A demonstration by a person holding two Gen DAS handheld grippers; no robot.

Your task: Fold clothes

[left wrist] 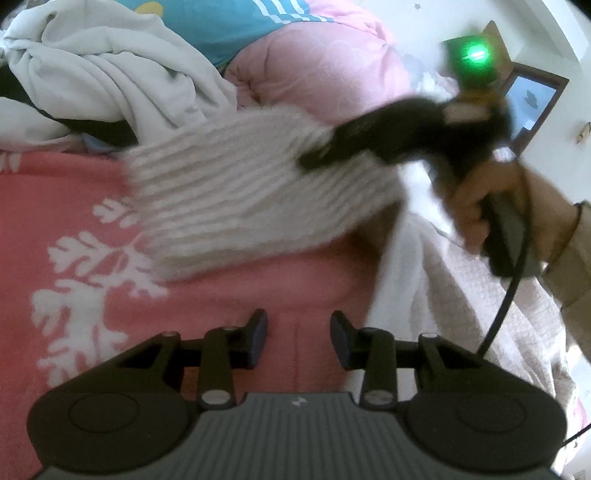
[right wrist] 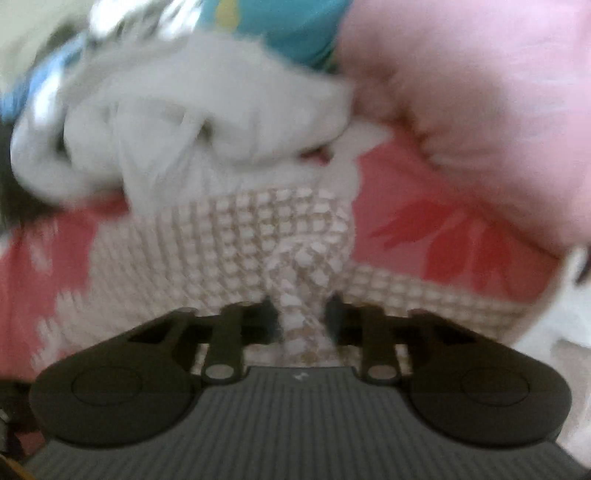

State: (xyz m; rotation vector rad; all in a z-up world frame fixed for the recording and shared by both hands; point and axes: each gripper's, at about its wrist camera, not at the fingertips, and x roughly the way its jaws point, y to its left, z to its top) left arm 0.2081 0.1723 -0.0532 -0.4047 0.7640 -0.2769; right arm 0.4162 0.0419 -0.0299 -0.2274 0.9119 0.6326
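Note:
A cream waffle-knit garment (left wrist: pixel 240 192) lies across the coral blanket, blurred in the left wrist view. My right gripper (left wrist: pixel 314 157) reaches onto its far right edge, with a person's hand (left wrist: pixel 480 199) around the handle. In the right wrist view, a bunched fold of the same garment (right wrist: pixel 258 229) runs between the fingers of my right gripper (right wrist: pixel 301 317), which is shut on it. My left gripper (left wrist: pixel 299 332) hangs open over the blanket in front of the garment, with nothing between its fingers.
The coral blanket (left wrist: pixel 74 229) has a white snowflake pattern. Behind it lie a heap of white clothes (left wrist: pixel 103 74), a teal shirt with white stripes (left wrist: pixel 229 26) and a pink quilt (left wrist: pixel 325 70). More white cloth (left wrist: pixel 461 295) lies at the right, crossed by a black cable (left wrist: pixel 506 295).

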